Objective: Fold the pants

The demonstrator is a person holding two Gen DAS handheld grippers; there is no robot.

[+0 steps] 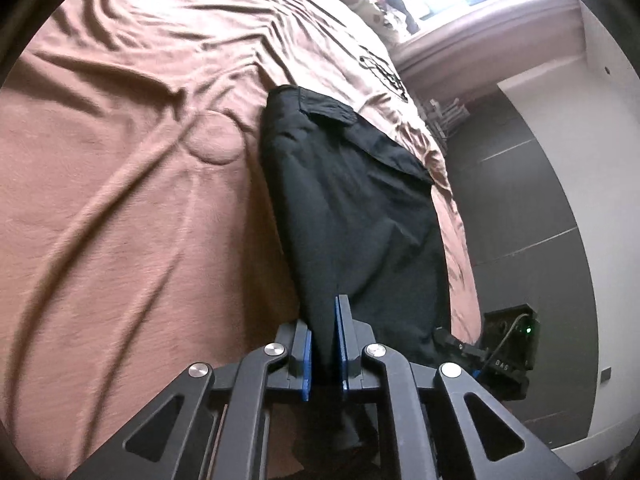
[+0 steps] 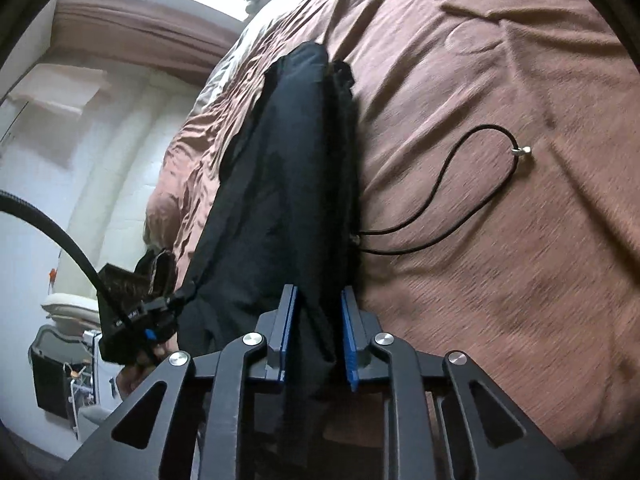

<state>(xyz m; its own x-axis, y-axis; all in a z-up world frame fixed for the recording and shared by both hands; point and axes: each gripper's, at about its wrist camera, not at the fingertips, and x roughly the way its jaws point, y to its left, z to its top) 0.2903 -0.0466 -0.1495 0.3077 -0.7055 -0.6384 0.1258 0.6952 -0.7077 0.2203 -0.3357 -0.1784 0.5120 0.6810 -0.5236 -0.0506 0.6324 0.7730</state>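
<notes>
Black pants (image 1: 352,208) lie lengthwise on the brown bedspread (image 1: 120,200), stretching ahead of both jaws. Left gripper (image 1: 325,344) and right gripper (image 2: 316,332) are each pinched narrow on the near fabric edge. Lift evenly, keep the hem taut and mind the drawcord (image 2: 452,184) right of the right jaws.

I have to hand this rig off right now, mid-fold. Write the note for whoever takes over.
Left gripper: shut on the near edge of the black pants.
Right gripper: shut on a bunched fold of the same pants, at the end where the drawstring comes out.
Pants: lying lengthwise on the brown bedspread, near the edge of the bed, legs apparently laid together; drawstring trails loose across the bedspread.
Done: both grips taken.
Left: probably carry the gripped end over to the far end, then smooth it.
</notes>
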